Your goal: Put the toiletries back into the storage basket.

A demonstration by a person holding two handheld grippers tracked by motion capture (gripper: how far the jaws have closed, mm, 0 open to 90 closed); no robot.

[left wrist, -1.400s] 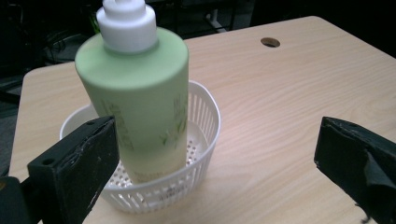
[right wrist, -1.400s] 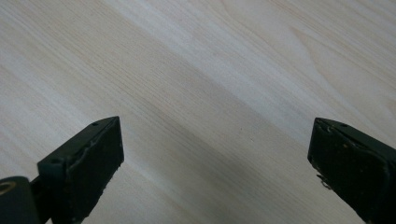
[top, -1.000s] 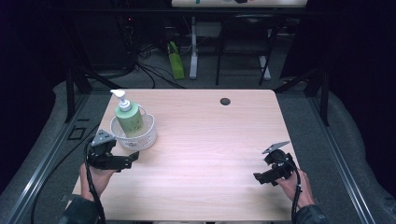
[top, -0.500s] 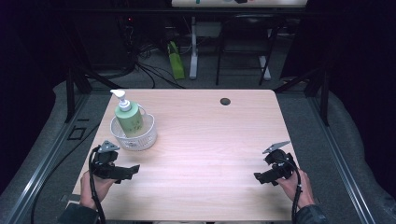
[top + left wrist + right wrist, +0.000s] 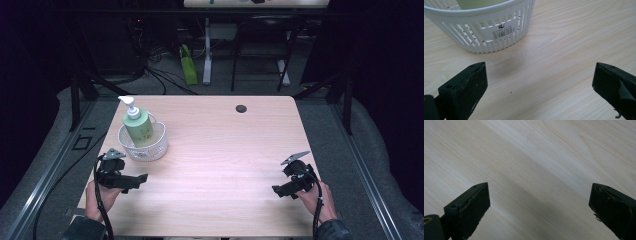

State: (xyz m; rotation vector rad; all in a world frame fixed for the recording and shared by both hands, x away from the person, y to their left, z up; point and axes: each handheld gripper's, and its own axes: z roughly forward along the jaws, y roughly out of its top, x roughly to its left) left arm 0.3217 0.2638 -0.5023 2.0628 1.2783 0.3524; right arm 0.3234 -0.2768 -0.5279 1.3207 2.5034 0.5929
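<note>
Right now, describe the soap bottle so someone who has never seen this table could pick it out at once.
Start at the pale wooden table and go to its near-left area, just ahead of the left tool. There sits a round white slatted basket, and the soap bottle stands upright inside it. It is the pale green item with a white pump on top.

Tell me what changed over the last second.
The left tool drew back from the white basket toward the person's edge of the table, jaws open and empty. The right tool, the basket and the soap bottle in it stayed put.
</note>
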